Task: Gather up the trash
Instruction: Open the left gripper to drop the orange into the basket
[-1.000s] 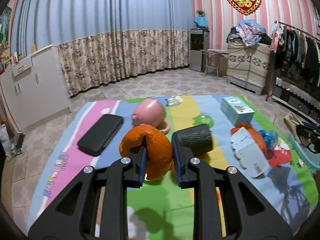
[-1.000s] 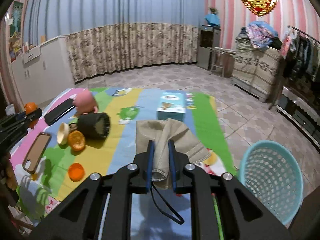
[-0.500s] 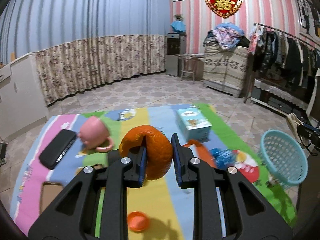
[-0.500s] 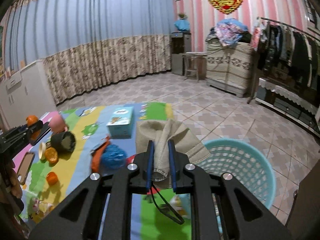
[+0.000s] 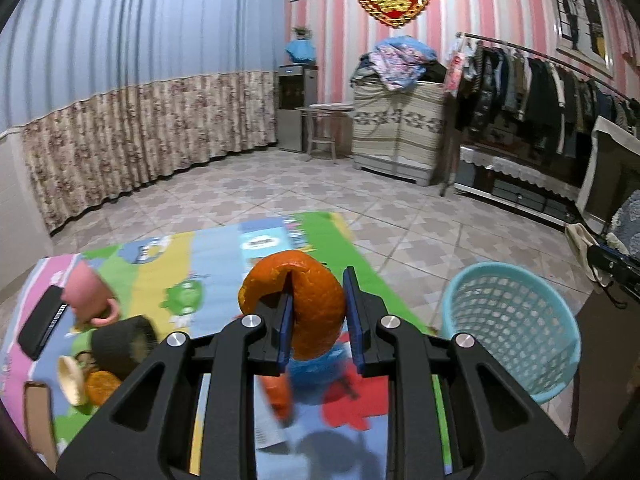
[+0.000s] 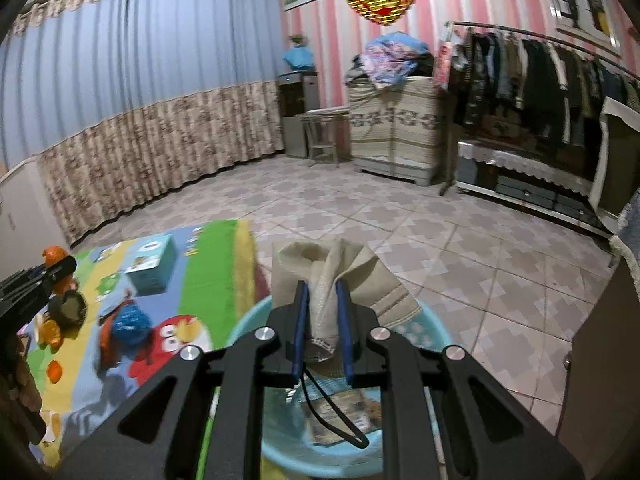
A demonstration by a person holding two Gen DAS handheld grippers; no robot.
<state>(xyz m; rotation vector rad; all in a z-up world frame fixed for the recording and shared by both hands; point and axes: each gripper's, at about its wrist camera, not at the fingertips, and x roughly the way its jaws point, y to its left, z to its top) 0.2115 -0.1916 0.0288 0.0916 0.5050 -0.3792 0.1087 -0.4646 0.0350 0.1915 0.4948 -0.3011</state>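
A: Right wrist view: the right gripper [image 6: 322,328] had its fingers nipped on a beige cloth [image 6: 332,276], the blue basket [image 6: 248,320] directly beneath them.

B: And the left gripper [image 5: 318,320] pinched orange peel [image 5: 304,300]; basket right of its fingers. Neither dropped; scraps remained on the mat [image 5: 216,256].

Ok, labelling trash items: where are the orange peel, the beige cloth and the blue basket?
orange peel [image 5: 316,300], left wrist view, its outer skin.
beige cloth [image 6: 326,280], right wrist view, the pinched fold.
blue basket [image 5: 516,336], left wrist view, its mesh wall.
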